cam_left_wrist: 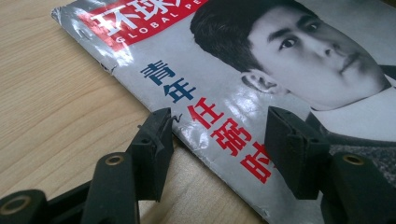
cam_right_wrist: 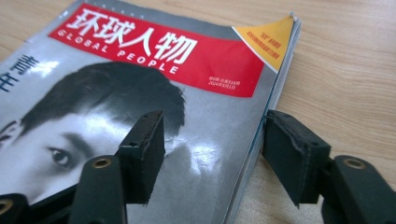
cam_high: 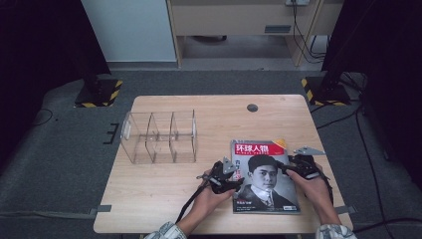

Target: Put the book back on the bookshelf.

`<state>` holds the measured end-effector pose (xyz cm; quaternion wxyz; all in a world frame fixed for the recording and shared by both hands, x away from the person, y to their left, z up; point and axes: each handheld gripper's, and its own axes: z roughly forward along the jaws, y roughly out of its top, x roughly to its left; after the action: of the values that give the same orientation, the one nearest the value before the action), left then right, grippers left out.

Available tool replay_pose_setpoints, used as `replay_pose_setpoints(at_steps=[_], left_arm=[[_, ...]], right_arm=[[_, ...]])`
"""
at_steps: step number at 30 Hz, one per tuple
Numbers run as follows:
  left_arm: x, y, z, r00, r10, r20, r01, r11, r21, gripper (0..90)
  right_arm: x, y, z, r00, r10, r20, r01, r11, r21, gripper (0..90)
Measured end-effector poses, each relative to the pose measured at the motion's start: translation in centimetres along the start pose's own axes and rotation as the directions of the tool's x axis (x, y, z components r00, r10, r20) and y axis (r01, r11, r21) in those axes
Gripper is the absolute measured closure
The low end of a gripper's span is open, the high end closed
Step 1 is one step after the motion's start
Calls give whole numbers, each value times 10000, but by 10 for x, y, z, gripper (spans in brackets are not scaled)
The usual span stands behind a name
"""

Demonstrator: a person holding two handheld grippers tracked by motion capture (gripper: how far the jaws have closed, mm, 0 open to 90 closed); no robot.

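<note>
**Two grippers straddle the magazine's side edges**

Nearest the camera, at the bench's near edge, two forearms come in, each hand holding a black gripper. Between them lies one magazine (cam_high: pixel 265 177), flat on the bench (cam_high: pixel 164 199) toward its near right corner, its long axis running from the near edge toward the far edge, red title band at the far end.

The left gripper (cam_high: pixel 222 178) sits at the magazine's left edge, the right gripper (cam_high: pixel 300 165) at its right edge, each equally close to its own side. In the left gripper view, one jaw rests on bare wood just beside the spine and the other hangs above the cover; the right gripper view mirrors this at the page edge. Both sets of jaws stand partly apart, straddling an edge, pads not pressing anything I can see, so nothing is gripped.

My guess is the coming move depends on each gripper closing onto its own side.

One clear three-compartment organiser (cam_high: pixel 159 137) stands well apart, toward the bench's far left. One magazine, two grippers, one organiser.
</note>
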<state>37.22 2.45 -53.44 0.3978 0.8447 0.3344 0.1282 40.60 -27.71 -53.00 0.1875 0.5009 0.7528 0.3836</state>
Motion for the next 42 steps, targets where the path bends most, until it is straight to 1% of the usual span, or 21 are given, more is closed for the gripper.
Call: replay_pose_setpoints(at_steps=[3,6,9,13,14,17,18,20,21,22,23,24,25,27,30,33,34,35,37,39,42], left_arm=[[0,0,0,10000,3,-3,-3,10000,1,414],[0,0,0,10000,-1,-26,1,10000,-2,414],[-1,0,0,10000,14,-82,-14,10000,-15,415],[-2,0,0,9999,21,-100,-21,10000,-18,416],[-2,0,0,9999,-4,-105,3,10000,-16,416],[-2,0,0,9999,-32,-111,32,10000,-11,415],[-2,0,0,9999,-65,-112,65,10000,-2,415],[-2,0,0,9999,-79,-121,79,10000,-6,415],[-2,0,0,9999,-95,-126,95,10000,-7,414],[-2,0,0,9999,-102,-131,102,9999,-14,414],[-2,0,0,9999,-102,-131,102,9999,-14,414],[-2,0,0,9999,-102,-135,102,9999,-9,414],[-2,0,0,9998,-109,-140,109,9999,-10,414],[-2,0,0,9998,-148,-111,148,9999,0,414],[-2,0,0,9998,-150,-115,150,9999,5,414],[-2,0,0,9998,-147,-129,147,9999,4,413],[-2,0,0,9998,-147,-129,147,9999,4,413],[-2,0,1,9998,-161,-141,161,9999,2,413],[-3,0,1,9997,-153,-165,153,9999,-3,412],[-3,0,1,9997,-165,-162,165,9999,-2,412],[-3,0,1,9997,-192,-176,192,9998,-3,413]], right_arm=[[3,2,-6,9999,45,-113,-47,9998,-184,438],[10,4,-16,9995,-168,-286,153,9986,-512,473],[16,6,-22,9987,-213,-460,178,9971,-742,506],[22,6,-27,9967,-389,-706,334,9965,-766,532],[25,4,-28,9959,-474,-765,425,9970,-653,531],[27,0,-27,9956,-617,-702,588,9974,-426,529],[30,-1,-27,9958,-733,-553,720,9971,-256,500],[30,-1,-28,9957,-728,-572,717,9972,-216,485],[31,-1,-28,9949,-862,-530,849,9960,-263,484],[34,0,-30,9940,-1004,-445,989,9945,-340,502],[34,0,-30,9940,-1004,-445,989,9945,-340,502],[35,0,-32,9933,-1072,-439,1054,9936,-412,532],[36,1,-37,9926,-1071,-569,1036,9927,-611,593],[37,2,-38,9903,-1124,-819,1061,9913,-774,613],[45,3,-36,9843,-1380,-1097,1296,9883,-803,598],[49,2,-31,9826,-1602,-943,1556,9863,-542,547],[49,2,-31,9826,-1602,-943,1556,9863,-542,547],[48,1,-29,9846,-1521,-862,1500,9882,-298,515],[46,1,-28,9869,-1411,-778,1401,9900,-175,485],[44,0,-25,9879,-1385,-693,1385,9904,-42,480],[44,-1,-18,9897,-1217,-749,1244,9917,328,445]])
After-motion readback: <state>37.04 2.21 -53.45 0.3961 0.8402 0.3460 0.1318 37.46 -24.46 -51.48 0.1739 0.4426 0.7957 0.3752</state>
